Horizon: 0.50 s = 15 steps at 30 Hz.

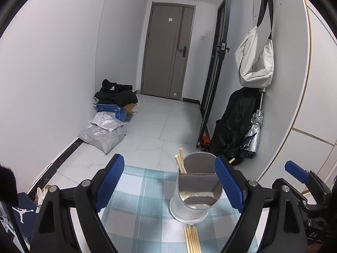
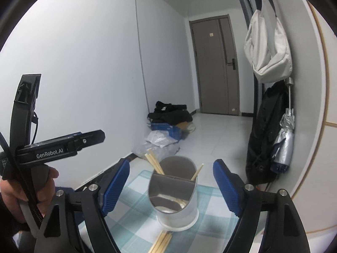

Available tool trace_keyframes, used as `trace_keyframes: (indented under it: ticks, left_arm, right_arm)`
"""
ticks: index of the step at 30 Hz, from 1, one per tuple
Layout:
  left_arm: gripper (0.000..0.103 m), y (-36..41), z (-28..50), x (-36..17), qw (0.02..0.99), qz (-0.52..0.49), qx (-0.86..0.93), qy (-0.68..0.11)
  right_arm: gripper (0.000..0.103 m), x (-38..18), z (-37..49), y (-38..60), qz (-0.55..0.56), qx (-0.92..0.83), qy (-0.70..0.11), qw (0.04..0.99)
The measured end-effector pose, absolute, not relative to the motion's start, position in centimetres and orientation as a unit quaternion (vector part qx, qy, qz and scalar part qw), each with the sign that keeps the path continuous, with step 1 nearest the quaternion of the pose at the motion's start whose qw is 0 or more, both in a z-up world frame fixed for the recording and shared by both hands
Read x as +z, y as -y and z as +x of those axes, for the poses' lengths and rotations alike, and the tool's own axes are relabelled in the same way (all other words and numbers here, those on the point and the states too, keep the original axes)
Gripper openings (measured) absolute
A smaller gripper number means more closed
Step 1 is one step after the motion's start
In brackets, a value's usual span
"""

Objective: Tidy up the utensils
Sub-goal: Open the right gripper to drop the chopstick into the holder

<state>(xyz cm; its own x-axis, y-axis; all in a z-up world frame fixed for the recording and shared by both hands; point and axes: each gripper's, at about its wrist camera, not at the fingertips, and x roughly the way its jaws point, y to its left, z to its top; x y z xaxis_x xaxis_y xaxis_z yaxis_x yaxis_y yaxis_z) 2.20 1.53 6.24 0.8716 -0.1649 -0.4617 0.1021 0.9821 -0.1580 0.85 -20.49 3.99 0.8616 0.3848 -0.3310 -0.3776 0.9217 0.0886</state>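
Observation:
A metal utensil holder stands on the checked tablecloth, split by a divider. Wooden chopsticks lean out of its far compartment, and one more pokes up on the right side. Several loose chopsticks lie on the cloth in front of the holder. My left gripper is open, its blue pads wide apart and short of the holder, touching nothing. My right gripper is open too, with nothing held. A hand holds the left gripper's handle.
The blue-and-white checked table ends just beyond the holder. A black coat, a folded umbrella and a white bag hang on the right wall. Plastic bags and a blue box lie on the floor at left. A dark blue box sits at the lower left.

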Motion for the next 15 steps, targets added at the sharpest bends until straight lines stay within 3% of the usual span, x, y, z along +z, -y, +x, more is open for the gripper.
trace_keyframes:
  ticks: [15]
  left_arm:
    - [0.099,-2.2,-1.3,3.9,0.97,-0.068,-0.056,-0.226]
  right_arm:
    - [0.091,1.1,-2.7,20.4,0.015,0.18,-0.182,0.967]
